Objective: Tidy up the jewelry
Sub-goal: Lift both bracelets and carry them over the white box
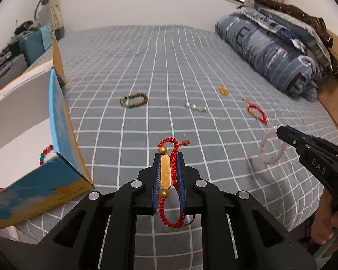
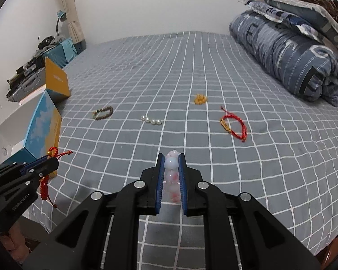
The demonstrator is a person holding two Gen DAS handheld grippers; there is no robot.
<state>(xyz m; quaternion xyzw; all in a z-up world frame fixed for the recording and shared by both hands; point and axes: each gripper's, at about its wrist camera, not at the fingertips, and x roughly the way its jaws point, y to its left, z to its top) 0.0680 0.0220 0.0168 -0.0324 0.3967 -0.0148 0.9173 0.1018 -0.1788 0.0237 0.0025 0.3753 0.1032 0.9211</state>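
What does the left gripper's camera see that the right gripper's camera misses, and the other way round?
Only the left wrist view shows colourful beads already lying inside the open box, and the gold bar of the red cord bracelet clamped in the left gripper. Only the right wrist view shows, up close, the pale pink bead bracelet pinched in the right gripper. Both show the brown bead bracelet, the pearls, the yellow piece and a second red bracelet on the bed.

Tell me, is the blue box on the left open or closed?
Open. The blue box shows its white inside, with a colored bead bracelet partly visible in it.
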